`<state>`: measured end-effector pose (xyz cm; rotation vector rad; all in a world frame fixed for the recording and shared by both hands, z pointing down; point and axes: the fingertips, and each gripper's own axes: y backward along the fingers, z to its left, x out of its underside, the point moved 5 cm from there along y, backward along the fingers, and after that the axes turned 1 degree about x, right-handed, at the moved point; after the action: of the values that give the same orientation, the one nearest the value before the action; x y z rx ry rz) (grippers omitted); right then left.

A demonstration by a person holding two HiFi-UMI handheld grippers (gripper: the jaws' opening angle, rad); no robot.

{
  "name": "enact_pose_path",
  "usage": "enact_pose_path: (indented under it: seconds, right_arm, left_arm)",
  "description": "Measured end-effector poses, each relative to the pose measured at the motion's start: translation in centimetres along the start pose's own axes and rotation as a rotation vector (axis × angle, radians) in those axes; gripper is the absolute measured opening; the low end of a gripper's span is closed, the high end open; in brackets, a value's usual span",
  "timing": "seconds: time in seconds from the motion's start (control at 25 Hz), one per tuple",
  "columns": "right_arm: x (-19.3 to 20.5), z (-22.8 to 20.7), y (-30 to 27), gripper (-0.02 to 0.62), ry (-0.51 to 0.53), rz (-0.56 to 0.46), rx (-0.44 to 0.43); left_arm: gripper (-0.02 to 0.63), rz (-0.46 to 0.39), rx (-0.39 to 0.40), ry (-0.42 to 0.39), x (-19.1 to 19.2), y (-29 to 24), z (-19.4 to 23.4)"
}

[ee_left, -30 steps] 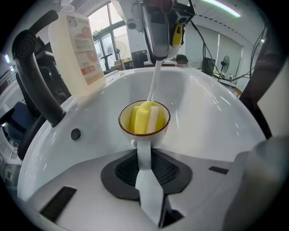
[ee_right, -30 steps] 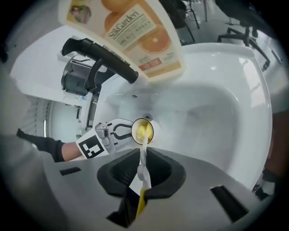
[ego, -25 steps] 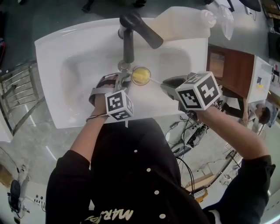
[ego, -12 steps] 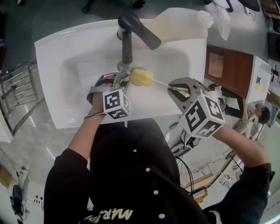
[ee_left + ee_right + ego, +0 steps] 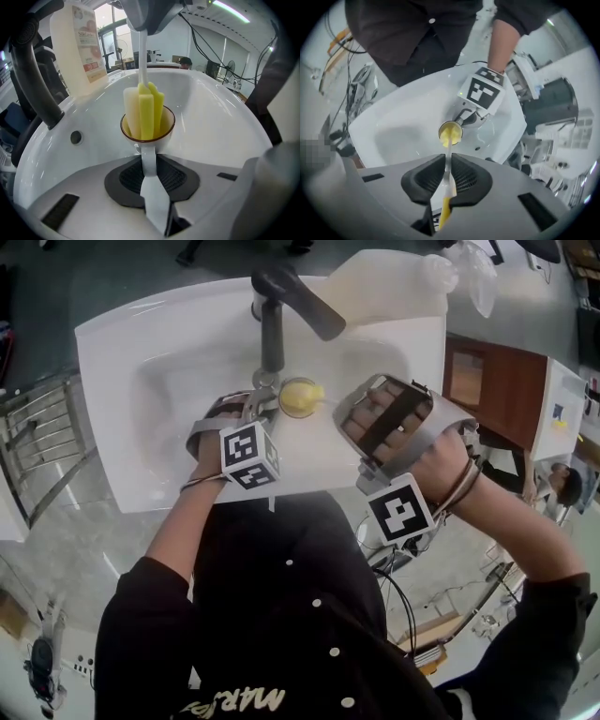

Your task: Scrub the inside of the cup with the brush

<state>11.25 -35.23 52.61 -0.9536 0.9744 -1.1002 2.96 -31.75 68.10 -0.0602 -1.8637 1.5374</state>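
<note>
I see a small white cup [image 5: 298, 397] with a brown rim, held over the white sink [image 5: 159, 381]. My left gripper [image 5: 265, 407] is shut on the cup's handle [image 5: 149, 161], which sits between its dark pads. A brush with a yellow and white sponge head [image 5: 145, 110] stands inside the cup [image 5: 147, 127]; its thin white stem [image 5: 140, 56] rises out of it. My right gripper [image 5: 345, 414] is to the right of the cup, shut on the brush stem [image 5: 447, 178]. In the right gripper view the cup [image 5: 450, 132] lies straight ahead of the right gripper [image 5: 446, 174].
A dark faucet [image 5: 281, 306] reaches over the basin just behind the cup. A pale plastic jug [image 5: 394, 287] stands at the sink's back right corner. A brown cabinet [image 5: 492, 390] is to the right. An overflow hole [image 5: 75, 137] shows in the basin wall.
The right gripper has rolled over about its own line; its marker cube swung from above the hand down toward the person. The sponge turned in the cup. The left gripper and cup kept still.
</note>
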Motion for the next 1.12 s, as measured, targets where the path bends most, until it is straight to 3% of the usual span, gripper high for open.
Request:
enact_pose_path:
  seconds: [0.12,0.28,0.4,0.52,0.64,0.88,1.12]
  right_arm:
    - [-0.8,0.0,-1.2,0.051,0.151,0.014,-0.008]
    - [-1.6,-0.2,-2.9,0.051,0.198,0.018,-0.035]
    - [-1.7,-0.4,-3.6,0.051,0.193,0.032,-0.045]
    - [-1.4,-0.6,-3.8,0.051,0.083,0.022,-0.060]
    - [-0.8,-0.6,-4.0,0.052,-0.251,-0.045,-0.116]
    - [2.7,0.7,-5.0,0.054,-1.222,-0.239,-0.443]
    - [3.9,2.7,-5.1,0.057,-1.898,-0.401,-0.589]
  left_arm:
    - [0.087,0.002,0.000,-0.006,-0.2,0.0,0.0]
    - [0.087,0.013,-0.005,0.000,-0.2,0.1,0.0]
    - [0.087,0.014,-0.009,0.010,-0.2,0.0,-0.1]
    - [0.087,0.018,-0.016,0.015,-0.1,0.0,0.0]
    - [0.087,0.022,-0.024,0.014,-0.1,0.0,-0.1]
    - [0.087,0.042,-0.049,-0.045,-0.3,-0.1,-0.2]
    - [0.086,0.054,-0.058,-0.069,-0.4,-0.1,-0.4]
